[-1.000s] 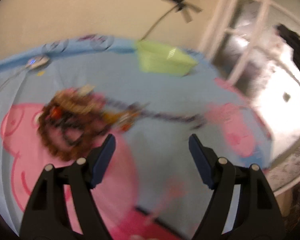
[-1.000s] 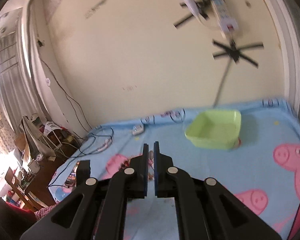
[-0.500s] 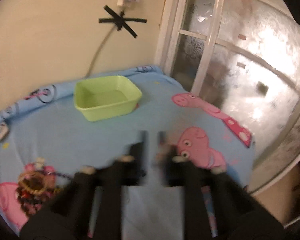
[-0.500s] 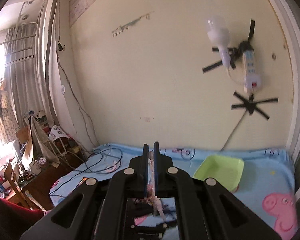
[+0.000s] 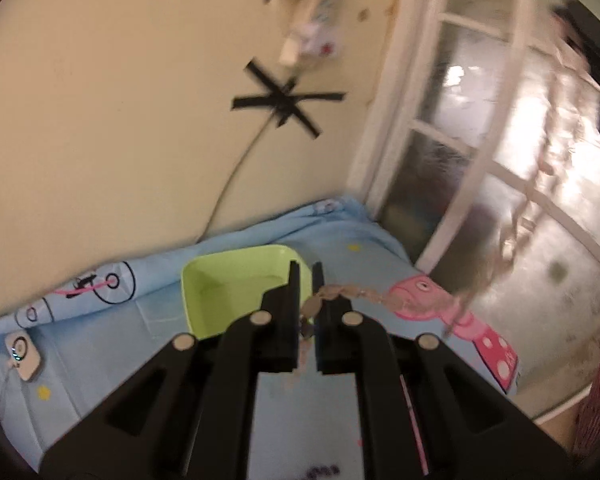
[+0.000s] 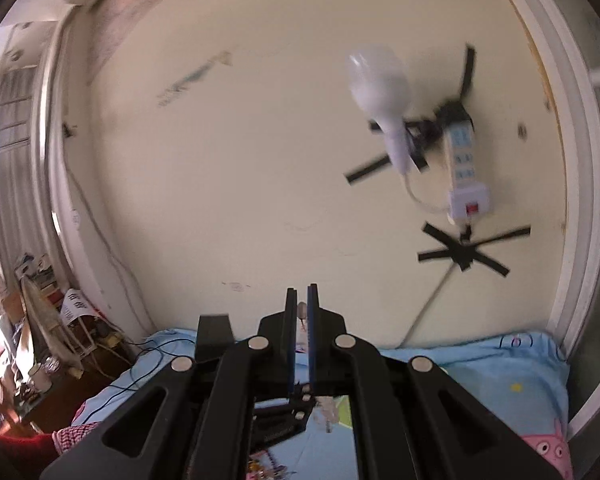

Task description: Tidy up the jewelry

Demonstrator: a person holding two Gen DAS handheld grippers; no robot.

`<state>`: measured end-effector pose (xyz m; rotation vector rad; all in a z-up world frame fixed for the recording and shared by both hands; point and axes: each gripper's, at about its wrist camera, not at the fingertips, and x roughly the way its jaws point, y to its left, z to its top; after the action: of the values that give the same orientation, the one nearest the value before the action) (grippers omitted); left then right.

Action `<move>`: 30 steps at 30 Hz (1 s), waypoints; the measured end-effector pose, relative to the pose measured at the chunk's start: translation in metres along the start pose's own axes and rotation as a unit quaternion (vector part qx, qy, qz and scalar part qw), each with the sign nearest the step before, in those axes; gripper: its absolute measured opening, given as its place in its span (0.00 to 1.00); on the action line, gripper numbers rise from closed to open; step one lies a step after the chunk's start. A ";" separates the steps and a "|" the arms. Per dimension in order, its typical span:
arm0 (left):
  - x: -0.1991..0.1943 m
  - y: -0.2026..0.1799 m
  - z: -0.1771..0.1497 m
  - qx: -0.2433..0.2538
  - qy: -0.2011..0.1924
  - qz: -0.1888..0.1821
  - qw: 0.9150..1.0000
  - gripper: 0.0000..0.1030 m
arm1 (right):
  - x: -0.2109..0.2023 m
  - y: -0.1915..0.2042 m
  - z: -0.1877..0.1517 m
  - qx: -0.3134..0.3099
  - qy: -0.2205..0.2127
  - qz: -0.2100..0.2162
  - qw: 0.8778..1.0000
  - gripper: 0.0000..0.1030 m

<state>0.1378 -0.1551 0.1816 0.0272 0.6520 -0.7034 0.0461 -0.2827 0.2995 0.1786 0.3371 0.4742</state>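
There, both tools were clamped on one beaded necklace (image 5: pixel 342 292). In the left wrist view, the left tool (image 5: pixel 306 280) pinched one end of the strand, which ran off toward three o'clock, then rose blurred toward one o'clock, where a dark shape sat at the frame's edge. The green tray (image 5: pixel 220 284) sat on the blue cartoon bedsheet (image 5: pixel 100 360) just past the tool's tips, at eleven o'clock. The right tool (image 6: pixel 301 300) gripped a small bead (image 6: pixel 301 309) between its blue pads.
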 end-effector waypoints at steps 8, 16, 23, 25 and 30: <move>0.091 0.030 -0.006 -0.032 0.079 0.036 0.996 0.05 | 0.088 -0.070 -0.055 0.065 0.074 -0.021 0.995 0.00; 0.124 0.063 -0.031 -0.047 0.176 0.071 0.981 0.66 | 0.133 -0.104 -0.099 0.107 0.142 -0.030 0.984 0.00; 0.037 0.090 -0.048 -0.057 0.148 0.053 0.986 0.66 | 0.106 -0.072 -0.123 0.074 0.131 0.007 0.989 0.35; -0.001 0.101 -0.062 -0.064 0.125 0.051 0.989 0.66 | 0.103 -0.056 -0.141 0.051 0.158 0.037 0.985 0.35; -0.084 0.136 -0.128 -0.103 0.097 0.084 0.986 0.66 | 0.120 0.015 -0.239 -0.078 0.302 0.061 0.948 0.18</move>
<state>0.1026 0.0298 0.1009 -0.0398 0.8953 -0.4707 0.0550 -0.1910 0.0477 -0.1084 0.8888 0.6735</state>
